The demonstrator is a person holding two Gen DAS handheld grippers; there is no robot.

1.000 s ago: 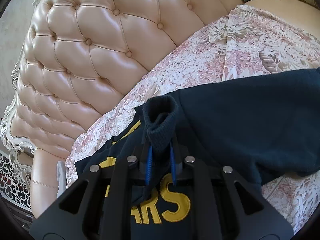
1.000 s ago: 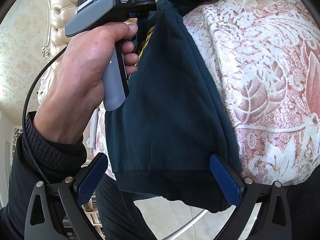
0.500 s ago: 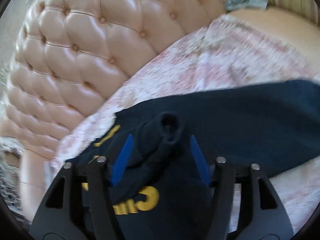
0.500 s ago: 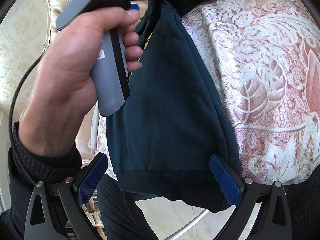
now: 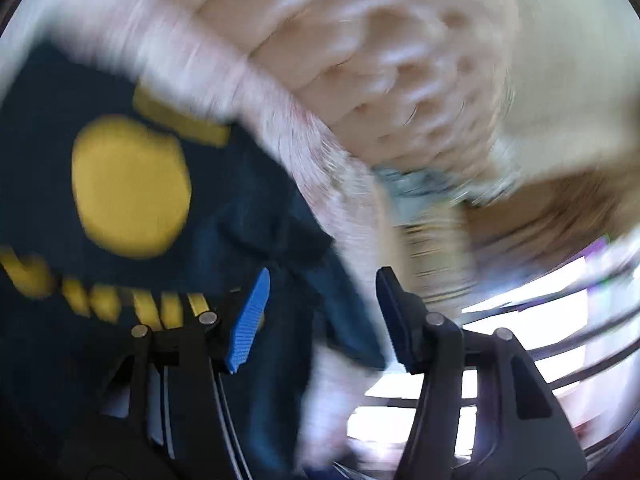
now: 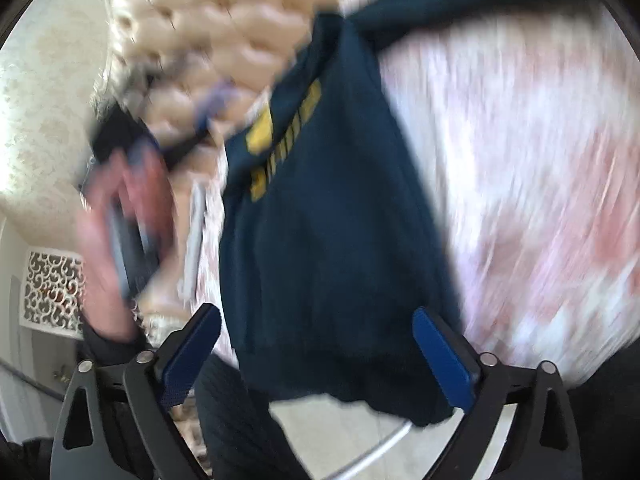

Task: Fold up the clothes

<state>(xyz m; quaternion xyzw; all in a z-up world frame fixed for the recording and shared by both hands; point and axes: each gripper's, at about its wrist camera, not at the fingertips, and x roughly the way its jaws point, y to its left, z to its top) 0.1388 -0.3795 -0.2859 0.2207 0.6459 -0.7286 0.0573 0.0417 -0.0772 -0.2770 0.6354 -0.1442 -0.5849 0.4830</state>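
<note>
Navy sweatshirt [image 6: 332, 248] lies on the floral bedspread [image 6: 540, 200], hem hanging off the bed edge; sleeve looks folded in over the yellow print. Left hand-held gripper [image 5: 320, 312]: jaws just closing a little, still spread, pinching nothing. Right hand-held gripper [image 6: 316, 356] spread wide astride the hem, no pinch. Body folds still to do.

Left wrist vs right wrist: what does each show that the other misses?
Left wrist only: the big yellow disc of the print, a blue-grey cloth further up the bed, bright window bars at lower right, and the left tongs open, having just parted, with nothing pinched.

Right wrist only: the hand on the other tool, a lattice panel, the floor, the garment's hem hanging off the bed, and the right tongs open around it.

Both: the navy sweatshirt, floral bedspread, tufted headboard. Both are blurred.
</note>
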